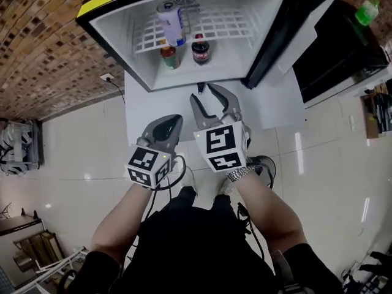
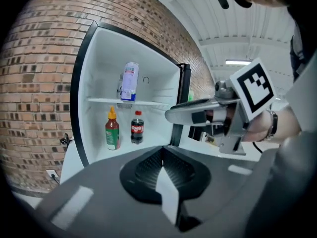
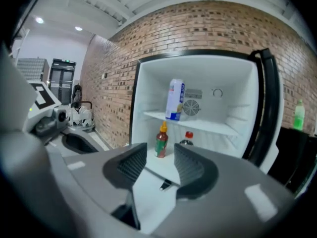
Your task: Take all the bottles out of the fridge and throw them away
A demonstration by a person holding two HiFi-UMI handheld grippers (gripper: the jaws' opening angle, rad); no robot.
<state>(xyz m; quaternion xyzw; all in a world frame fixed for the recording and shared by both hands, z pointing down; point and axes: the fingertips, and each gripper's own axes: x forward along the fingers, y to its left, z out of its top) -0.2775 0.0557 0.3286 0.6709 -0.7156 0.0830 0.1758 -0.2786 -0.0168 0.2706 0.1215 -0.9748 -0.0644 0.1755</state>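
- the fridge [image 1: 122, 29] stands open in front of the person, against a brick wall [image 1: 43, 48], its door [image 1: 288, 35] swung out to the right.
- a tall white bottle [image 1: 172, 22] stands upright on the wire shelf [image 1: 220, 23], toward its left end.
- under the shelf, on the fridge floor, a red sauce bottle [image 1: 170, 57] with a green label stands on the left and a dark cola bottle [image 1: 200, 48] with a red cap just to its right; the two are close but apart.
- the left gripper [image 2: 162, 155] is held low and near the person, short of the fridge; its jaws are pressed together with nothing between them.
- the right gripper [image 3: 161, 165] reaches a little farther toward the fridge; its jaws stand apart and empty, pointing at the two lower bottles and touching neither.
- a green bottle [image 1: 367, 11] sits on a black cabinet [image 1: 343, 54] to the far right of the fridge.
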